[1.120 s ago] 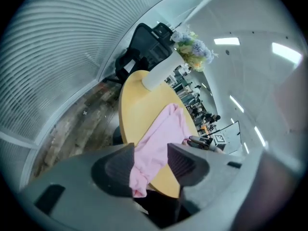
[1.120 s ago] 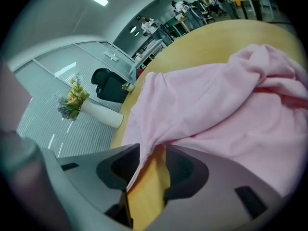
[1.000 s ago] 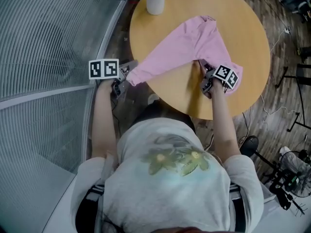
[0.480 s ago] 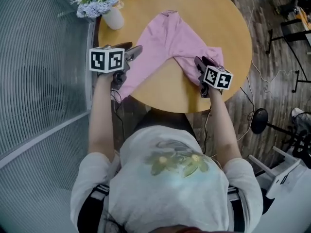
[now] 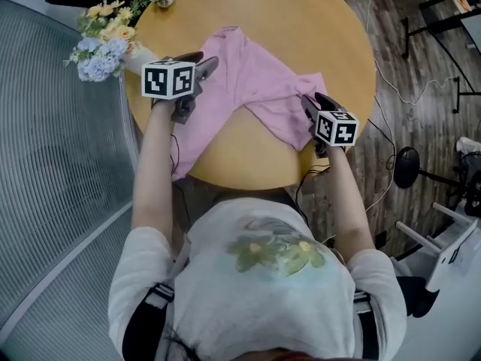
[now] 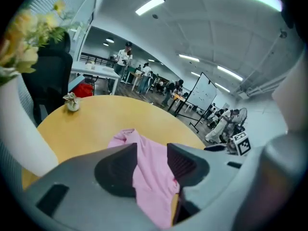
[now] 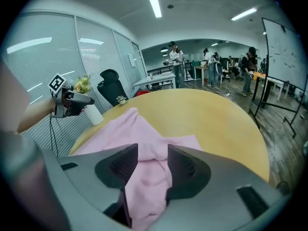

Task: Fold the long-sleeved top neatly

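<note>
One long-sleeved top (image 5: pixel 255 89), pink, soft and creased, lies spread on the single round counter (image 5: pixel 301 21) of smooth yellow wood, with its collar toward the far side. One sleeve (image 5: pixel 184 145) runs toward the person and droops over the counter's near-left edge. The top's other side is gathered into a bunched flap at the near right.

There are two grey tongs, each carrying one black-and-white marker cube. The left tongs (image 5: pixel 204 66) hover over the top's left part with jaws apart. Pink cloth shows through the gap, unpinched. The right tongs (image 5: pixel 310 102) sit at the bunched flap. Their jaws have just been opening and stand apart, with a ridge of cloth between them that the pads do not press.

One white vase (image 7: pixel 95 115) of flowers (image 5: pixel 101 47) stands at the counter's left edge, near the left tongs.
</note>
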The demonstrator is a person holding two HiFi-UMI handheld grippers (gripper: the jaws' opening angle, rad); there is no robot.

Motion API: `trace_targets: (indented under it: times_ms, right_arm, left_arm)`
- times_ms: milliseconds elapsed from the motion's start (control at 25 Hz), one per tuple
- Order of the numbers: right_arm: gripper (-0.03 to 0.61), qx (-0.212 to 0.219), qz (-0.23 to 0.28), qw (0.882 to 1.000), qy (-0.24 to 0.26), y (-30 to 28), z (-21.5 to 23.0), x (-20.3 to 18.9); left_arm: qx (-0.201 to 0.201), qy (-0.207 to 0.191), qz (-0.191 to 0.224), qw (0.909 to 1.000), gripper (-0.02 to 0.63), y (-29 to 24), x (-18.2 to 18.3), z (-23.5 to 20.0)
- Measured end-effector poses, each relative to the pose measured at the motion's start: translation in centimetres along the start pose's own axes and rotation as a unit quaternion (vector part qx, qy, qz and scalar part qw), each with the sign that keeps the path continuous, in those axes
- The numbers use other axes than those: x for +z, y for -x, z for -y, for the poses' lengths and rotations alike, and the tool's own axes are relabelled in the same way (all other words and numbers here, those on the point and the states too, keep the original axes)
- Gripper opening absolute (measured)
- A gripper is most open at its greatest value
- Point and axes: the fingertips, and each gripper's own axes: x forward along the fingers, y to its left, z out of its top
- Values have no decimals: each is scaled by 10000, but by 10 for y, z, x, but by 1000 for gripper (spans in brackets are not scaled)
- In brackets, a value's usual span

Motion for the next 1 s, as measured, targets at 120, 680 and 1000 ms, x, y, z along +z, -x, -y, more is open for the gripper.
trace_targets:
  times_ms: [120,680,1000]
  right_arm:
    - [196,-117,-101,9998,-162,-2,30,-1]
    - [199,-27,-501,9980,-375,-64,120,17]
    - [58,678,-1173,9907,-85,-85,113,-5]
  left_arm:
    - [-28,-198,-430,9989,193,-38,6,-10]
    - [-394,-572,-1824,9808,193,-180,16,-57]
    - [-313,-779,-2594,9621,39,-203,-8,-80]
